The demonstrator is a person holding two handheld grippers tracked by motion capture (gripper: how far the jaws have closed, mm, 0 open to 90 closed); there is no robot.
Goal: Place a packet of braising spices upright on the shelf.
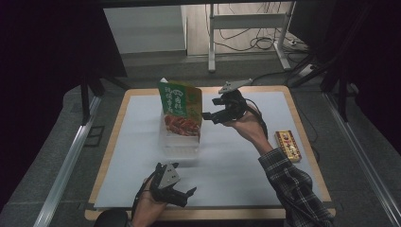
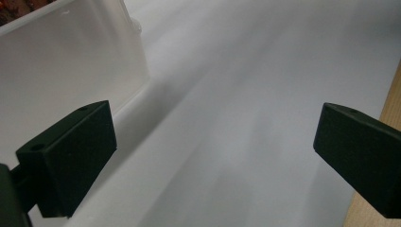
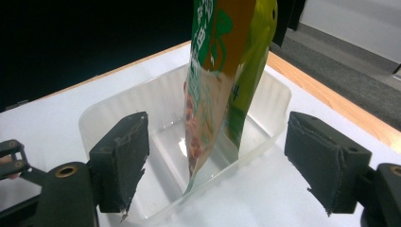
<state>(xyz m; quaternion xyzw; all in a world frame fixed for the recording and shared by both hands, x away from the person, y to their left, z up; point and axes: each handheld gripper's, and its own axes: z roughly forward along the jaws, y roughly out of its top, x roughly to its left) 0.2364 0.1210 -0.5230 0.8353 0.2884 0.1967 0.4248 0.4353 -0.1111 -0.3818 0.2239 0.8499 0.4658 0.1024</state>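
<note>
At the near left of the counter (image 1: 142, 189), the left gripper (image 1: 182, 195) rests low in the person's hand, close to the front edge, its jaws spread wide with nothing between them; in the left gripper view they frame bare white surface, with the wall of the clear plastic tray (image 2: 71, 61) rising just beyond the left jaw. That tray (image 1: 182, 144) sits near the middle of the counter, and a green and orange food pouch (image 1: 181, 109) stands upright inside it, its lower edge down on the tray floor and its top leaning a little. To the right of the pouch, the right gripper (image 1: 213, 115) hangs above the counter, pointed at it, jaws well apart; the right gripper view shows the pouch (image 3: 222, 71) and the tray (image 3: 265, 118) beyond the two jaws, and the pads seem not to touch either, though depth is hard to judge there. Farther right, near the counter's edge, a small red and yellow packet (image 1: 288, 145) lies flat.
</note>
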